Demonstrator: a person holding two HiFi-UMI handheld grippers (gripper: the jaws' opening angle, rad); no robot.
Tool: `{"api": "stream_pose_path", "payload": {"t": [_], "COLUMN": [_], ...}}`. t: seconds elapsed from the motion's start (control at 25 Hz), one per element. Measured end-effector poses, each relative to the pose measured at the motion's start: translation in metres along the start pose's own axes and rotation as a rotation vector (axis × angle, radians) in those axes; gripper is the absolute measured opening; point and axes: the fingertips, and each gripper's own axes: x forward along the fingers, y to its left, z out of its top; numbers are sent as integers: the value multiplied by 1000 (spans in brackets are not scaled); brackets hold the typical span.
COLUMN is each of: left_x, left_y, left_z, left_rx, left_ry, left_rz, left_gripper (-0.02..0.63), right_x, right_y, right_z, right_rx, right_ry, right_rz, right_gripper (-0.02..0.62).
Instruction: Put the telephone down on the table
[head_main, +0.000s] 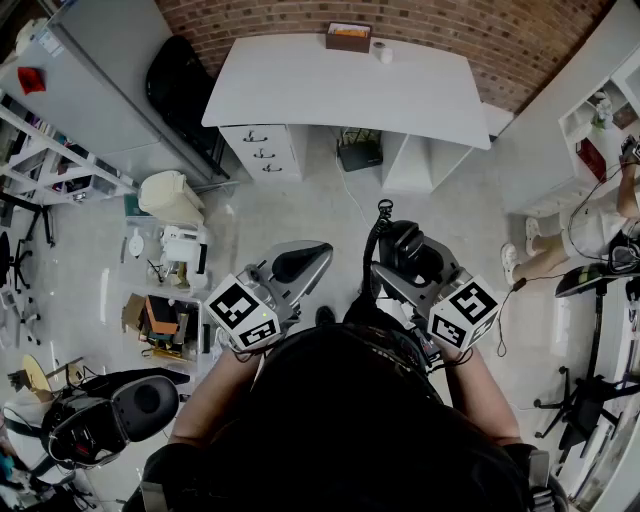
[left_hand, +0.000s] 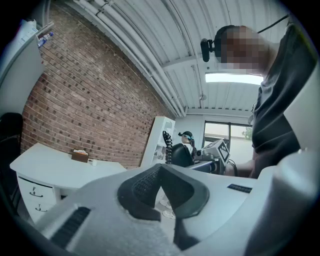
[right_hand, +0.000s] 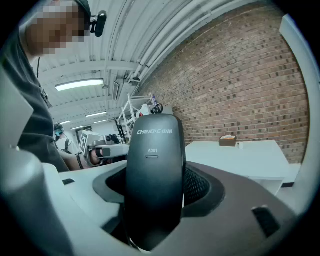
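Right gripper (head_main: 402, 264) clamped mid-body on smooth black plastic telephone handset (right_hand: 152, 185), up near me; white table (head_main: 340, 95) far off. I reckon it's rigid, light and slick, and the coiled black cord (head_main: 374, 238) may tug. Left gripper (left_hand: 160, 172): tips pressed together, empty.

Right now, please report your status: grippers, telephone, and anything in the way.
Left gripper shut, empty. Right gripper shut on telephone. Table ahead, box at its far edge.

The telephone (right_hand: 152, 185) is smooth, faintly glossy plastic; the table (head_main: 340, 90) is smooth and matt.
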Motion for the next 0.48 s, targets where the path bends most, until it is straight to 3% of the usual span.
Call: {"api": "stream_pose_path", "payload": {"t": [0.48], "left_x": [10], "left_y": [11], "left_z": [-5], "left_rx": [-27], "left_ry": [6], "left_rz": [1], "left_gripper": [6], "right_x": [5], "right_y": [-11], "right_z": [-1], "right_rx": [13], "right_ry": [20], "right_rz": [9], "right_gripper": [282]}}
